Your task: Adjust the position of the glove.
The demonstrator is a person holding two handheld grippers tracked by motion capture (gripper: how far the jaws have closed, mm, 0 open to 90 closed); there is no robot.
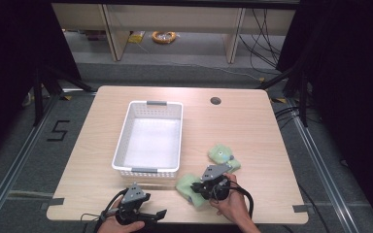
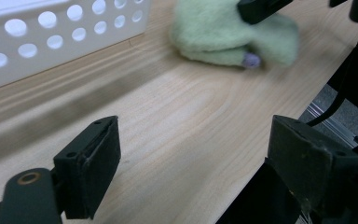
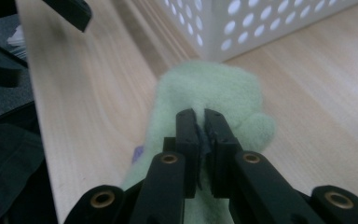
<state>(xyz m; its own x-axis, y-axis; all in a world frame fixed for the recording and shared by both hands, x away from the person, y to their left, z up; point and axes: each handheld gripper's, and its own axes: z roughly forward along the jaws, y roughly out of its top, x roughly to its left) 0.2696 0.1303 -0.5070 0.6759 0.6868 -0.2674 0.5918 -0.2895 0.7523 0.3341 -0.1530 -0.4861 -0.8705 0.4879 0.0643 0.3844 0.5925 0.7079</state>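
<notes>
Our right tongs pinch a pale green plush toy on the desk beside the white basket; our left tongs gape wide, empty

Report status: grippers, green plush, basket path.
Right hand-held gripper shut on near plush. Left hand-held gripper open, empty. Second plush on table. Basket path clear.

Pale green fleecy plush toy: blurred, top cut by frame edge. White perforated plastic basket: cropped at top edge.
</notes>
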